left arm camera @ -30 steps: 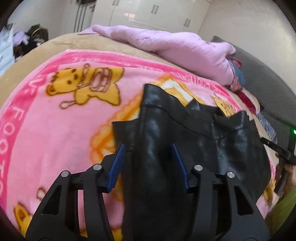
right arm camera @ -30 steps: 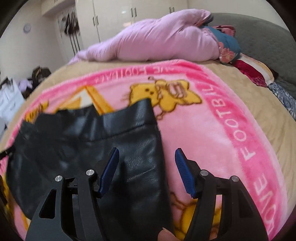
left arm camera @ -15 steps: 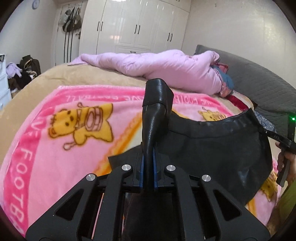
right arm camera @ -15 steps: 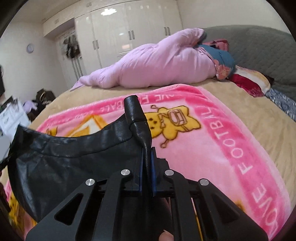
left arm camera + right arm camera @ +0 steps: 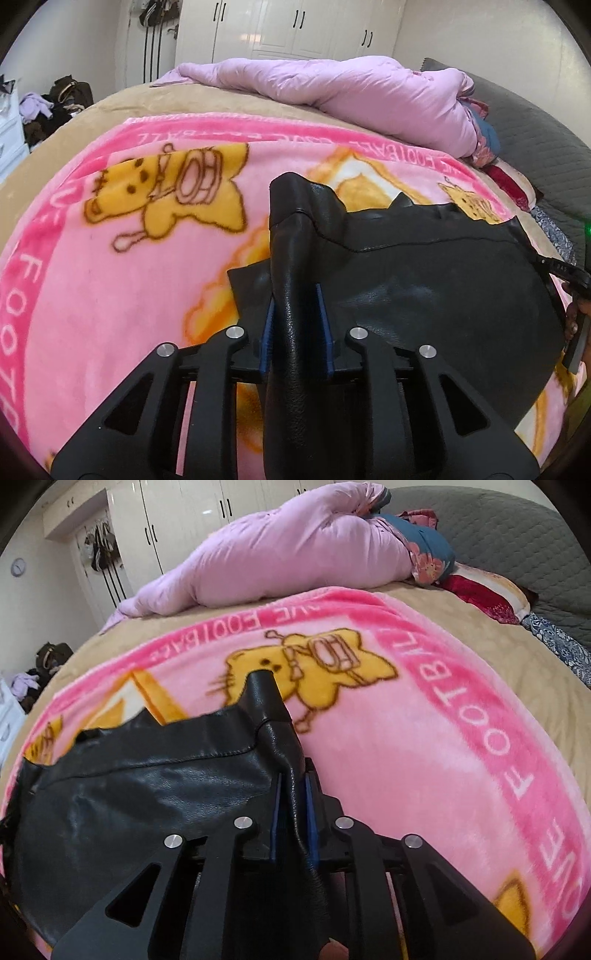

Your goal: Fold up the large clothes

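Black leather garment (image 5: 424,291) lies over the pink cartoon blanket (image 5: 110,280), taken here as the landmark; it covers the blanket's middle, with its seamed edge towards the far border lettering. One bunched corner stands up between the blue pads of the left gripper (image 5: 294,328), jaws clenched on the fold though not fully together. The opposite corner of the black leather garment (image 5: 147,805) is pinched tight in the right gripper (image 5: 293,812), pads nearly meeting on the thin leather. Material spans between the two grippers, creased, above the pink cartoon blanket (image 5: 424,775). Beyond the blanket's far edge: tan bedspread (image 5: 498,642), then a lilac duvet (image 5: 295,554) heaped along it. Behind the duvet, white wardrobe doors (image 5: 295,29). Grey headboard (image 5: 517,535) at the blanket's right-hand end.
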### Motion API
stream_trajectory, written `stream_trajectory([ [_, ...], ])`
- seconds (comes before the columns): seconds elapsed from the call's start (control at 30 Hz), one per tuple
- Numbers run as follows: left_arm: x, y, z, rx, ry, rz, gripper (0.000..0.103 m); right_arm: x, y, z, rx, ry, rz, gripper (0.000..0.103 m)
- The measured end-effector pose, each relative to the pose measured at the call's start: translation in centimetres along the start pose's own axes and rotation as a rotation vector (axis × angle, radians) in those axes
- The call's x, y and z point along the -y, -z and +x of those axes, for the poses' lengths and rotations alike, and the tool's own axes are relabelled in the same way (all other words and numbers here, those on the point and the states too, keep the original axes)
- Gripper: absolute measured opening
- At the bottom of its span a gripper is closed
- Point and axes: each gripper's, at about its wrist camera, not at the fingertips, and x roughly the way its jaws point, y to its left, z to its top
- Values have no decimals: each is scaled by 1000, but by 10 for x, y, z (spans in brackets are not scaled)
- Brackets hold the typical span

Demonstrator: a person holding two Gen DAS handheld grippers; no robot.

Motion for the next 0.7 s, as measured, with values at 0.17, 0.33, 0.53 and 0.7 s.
stream_trajectory([
  [0.17,8,3,-1,6,-61,42,21,3,6,6,-28,31,12,26],
  [0.33,14,4,-3,3,-102,72,25,11,10,3,-33,7,60,28],
  [0.53,16,5,-9,6,-130,71,41,19,17,-5,-53,17,112,51],
  [0.7,18,5,-18,11,-129,59,54,24,23,-21,-50,23,112,61],
])
